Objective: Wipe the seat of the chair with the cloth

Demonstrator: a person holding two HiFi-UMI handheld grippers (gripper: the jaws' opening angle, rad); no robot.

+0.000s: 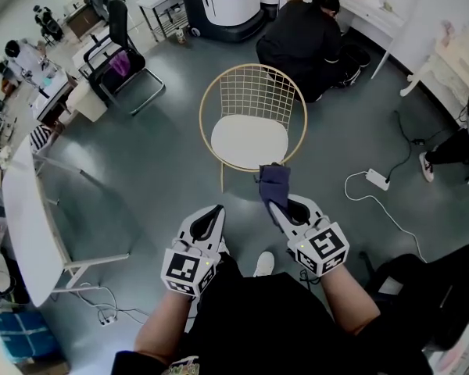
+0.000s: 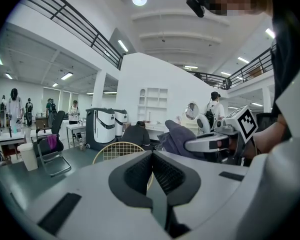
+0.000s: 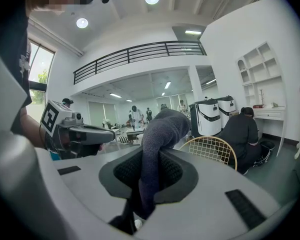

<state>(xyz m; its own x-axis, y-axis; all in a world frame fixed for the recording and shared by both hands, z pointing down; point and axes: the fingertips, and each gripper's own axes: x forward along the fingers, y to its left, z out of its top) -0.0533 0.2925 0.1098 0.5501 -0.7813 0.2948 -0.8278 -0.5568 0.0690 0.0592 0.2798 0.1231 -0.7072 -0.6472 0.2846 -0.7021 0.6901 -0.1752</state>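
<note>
A gold wire chair (image 1: 254, 100) with a white seat cushion (image 1: 248, 141) stands on the grey floor in front of me. My right gripper (image 1: 274, 202) is shut on a dark purple cloth (image 1: 273, 182), held in the air just short of the seat's near edge. In the right gripper view the cloth (image 3: 157, 139) is pinched between the jaws and flops over them, with the chair (image 3: 210, 151) beyond. My left gripper (image 1: 213, 216) is shut with nothing in it, level with the right one. The left gripper view shows the chair back (image 2: 119, 151) and the cloth (image 2: 177, 139).
A person in black (image 1: 305, 41) crouches just behind the chair by a white desk (image 1: 375, 10). A white table (image 1: 27, 217) runs along the left. A power strip with cable (image 1: 377, 180) lies on the floor at right. A black office chair (image 1: 117, 57) stands at back left.
</note>
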